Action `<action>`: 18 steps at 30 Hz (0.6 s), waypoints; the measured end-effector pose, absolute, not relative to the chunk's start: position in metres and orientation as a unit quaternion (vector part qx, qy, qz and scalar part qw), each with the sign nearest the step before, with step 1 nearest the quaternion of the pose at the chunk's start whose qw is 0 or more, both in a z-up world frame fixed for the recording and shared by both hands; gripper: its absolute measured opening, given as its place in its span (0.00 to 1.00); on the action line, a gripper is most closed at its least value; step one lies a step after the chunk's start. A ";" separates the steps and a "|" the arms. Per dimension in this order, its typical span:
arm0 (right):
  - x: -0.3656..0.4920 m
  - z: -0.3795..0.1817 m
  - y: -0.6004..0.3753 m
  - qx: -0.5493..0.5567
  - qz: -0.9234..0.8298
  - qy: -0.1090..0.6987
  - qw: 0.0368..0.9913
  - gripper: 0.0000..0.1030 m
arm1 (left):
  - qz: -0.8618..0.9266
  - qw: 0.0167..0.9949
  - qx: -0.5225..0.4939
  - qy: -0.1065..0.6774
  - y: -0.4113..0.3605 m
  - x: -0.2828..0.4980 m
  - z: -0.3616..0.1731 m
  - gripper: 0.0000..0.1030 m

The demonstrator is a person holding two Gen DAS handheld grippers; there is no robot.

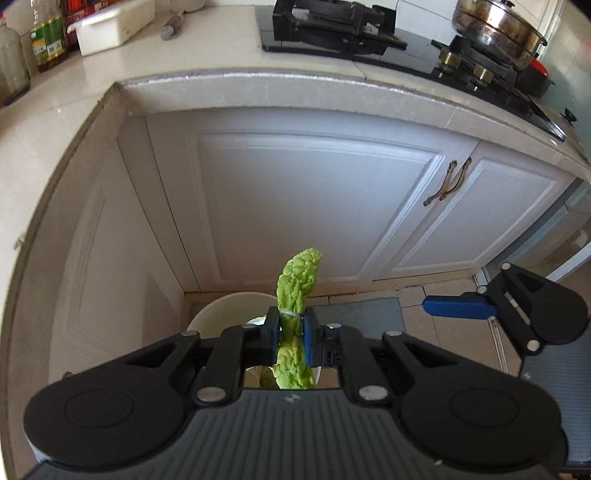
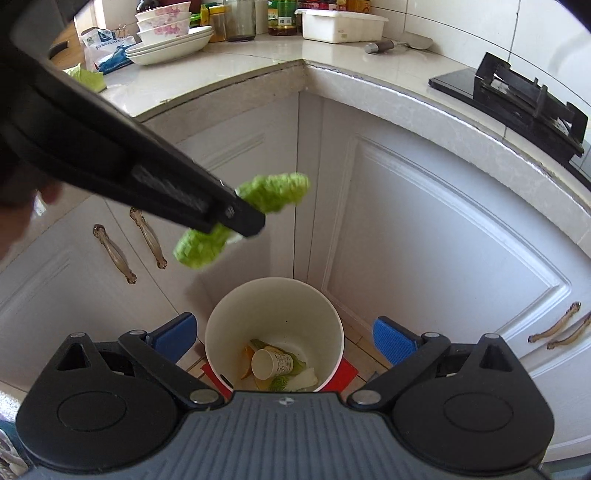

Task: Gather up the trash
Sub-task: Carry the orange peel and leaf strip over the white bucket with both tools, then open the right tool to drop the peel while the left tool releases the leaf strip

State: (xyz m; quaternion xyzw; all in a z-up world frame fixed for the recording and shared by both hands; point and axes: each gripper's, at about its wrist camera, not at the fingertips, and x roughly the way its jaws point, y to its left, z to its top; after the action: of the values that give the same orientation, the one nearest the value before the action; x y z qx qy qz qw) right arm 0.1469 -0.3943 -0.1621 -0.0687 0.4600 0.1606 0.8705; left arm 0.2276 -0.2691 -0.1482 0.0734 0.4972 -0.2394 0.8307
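Observation:
My left gripper (image 1: 291, 330) is shut on a crinkled green vegetable leaf (image 1: 297, 282), which sticks out past the blue pads. It hangs over the white trash bin (image 1: 207, 317) in the cabinet corner. From the right wrist view the same left gripper (image 2: 243, 225) comes in from the upper left, with the leaf (image 2: 275, 194) above and to the left of the bin (image 2: 273, 306). My right gripper (image 2: 282, 338) stands wide open over the bin with nothing between its fingers. Inside the bin lie a paper cup (image 2: 271, 363), orange peel and green scraps.
White cabinet doors (image 2: 436, 240) with metal handles (image 2: 147, 236) enclose the corner. On the counter (image 2: 207, 74) above stand stacked bowls, bottles and a white box (image 2: 341, 24). A black stove (image 1: 332, 26) carries a steel pot (image 1: 498, 31). More green leaf (image 2: 86, 77) lies on the counter.

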 end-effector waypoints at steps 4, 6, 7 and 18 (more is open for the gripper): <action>0.142 -0.169 -0.402 -0.059 0.148 0.466 0.870 1.00 | -0.223 0.820 0.066 0.523 -0.277 0.239 -0.188 0.10; 0.140 -0.172 -0.407 -0.051 0.143 0.468 0.870 1.00 | -0.215 0.815 0.069 0.534 -0.281 0.244 -0.210 0.11; 0.139 -0.173 -0.409 -0.048 0.141 0.470 0.870 1.00 | -0.212 0.810 0.070 0.543 -0.283 0.247 -0.223 0.11; 0.132 -0.176 -0.424 -0.028 0.107 0.480 0.871 1.00 | -0.184 0.798 0.103 0.565 -0.301 0.276 -0.296 0.14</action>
State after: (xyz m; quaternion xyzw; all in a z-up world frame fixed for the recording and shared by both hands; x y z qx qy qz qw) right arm 0.1321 -0.4241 -0.1757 -0.0275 0.4795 0.1067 0.8706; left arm 0.2756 -0.3012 -0.2962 0.1028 0.5652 -0.1837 0.7976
